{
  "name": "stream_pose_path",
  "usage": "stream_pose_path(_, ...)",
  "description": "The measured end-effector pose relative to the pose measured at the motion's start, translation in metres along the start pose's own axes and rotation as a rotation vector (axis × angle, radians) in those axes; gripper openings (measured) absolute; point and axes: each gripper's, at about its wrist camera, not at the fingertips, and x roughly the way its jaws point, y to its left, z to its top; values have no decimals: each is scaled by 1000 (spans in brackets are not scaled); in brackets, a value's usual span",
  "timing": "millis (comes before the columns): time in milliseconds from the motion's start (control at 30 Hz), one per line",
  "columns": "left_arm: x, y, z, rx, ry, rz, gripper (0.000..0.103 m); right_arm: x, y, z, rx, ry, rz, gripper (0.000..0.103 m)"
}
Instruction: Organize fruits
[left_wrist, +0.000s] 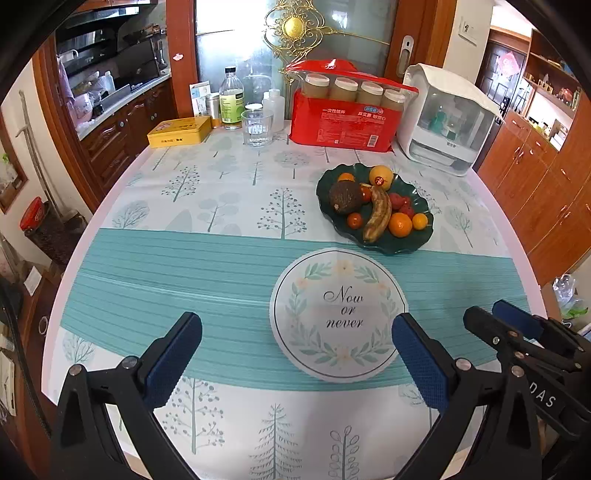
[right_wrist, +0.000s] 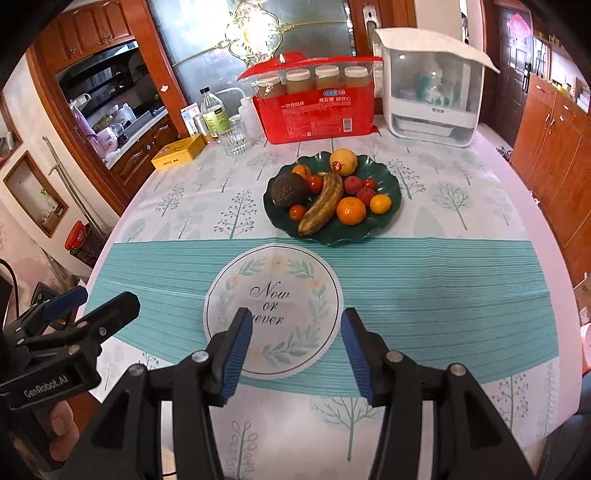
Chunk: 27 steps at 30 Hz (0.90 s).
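Both grippers hover low over the near edge of the table, and neither is carrying anything. Your left gripper has its blue ribbed pads spread wide; your right gripper is parted too, a bit narrower, with bare cloth between the pads.

Just ahead of you, the smooth tablecloth shows a printed round emblem, flat and not something to grab.

Beyond it sits the fruit, all piled on a dark green plate with a wavy glazed rim, likely slick and breakable, so leave the dish alone. The banana lies diagonally across the middle, brown-spotted and probably soft; take it mid-length, across its width, gently. The avocado at the left looks dark, rough and firm, a fair grip around its belly. The orange and the smaller round fruits will want to roll, so close on their widest part. The small tomatoes look thin-skinned; squeeze lightly.

At the far edge stand a glass, a yellow tin and a red pack.
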Motion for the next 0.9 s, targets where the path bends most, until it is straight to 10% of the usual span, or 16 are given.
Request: stream_pose_path(900, -15, -9, -21, 6, 18, 57, 102, -29, 11, -17, -49, -55, -41, 66)
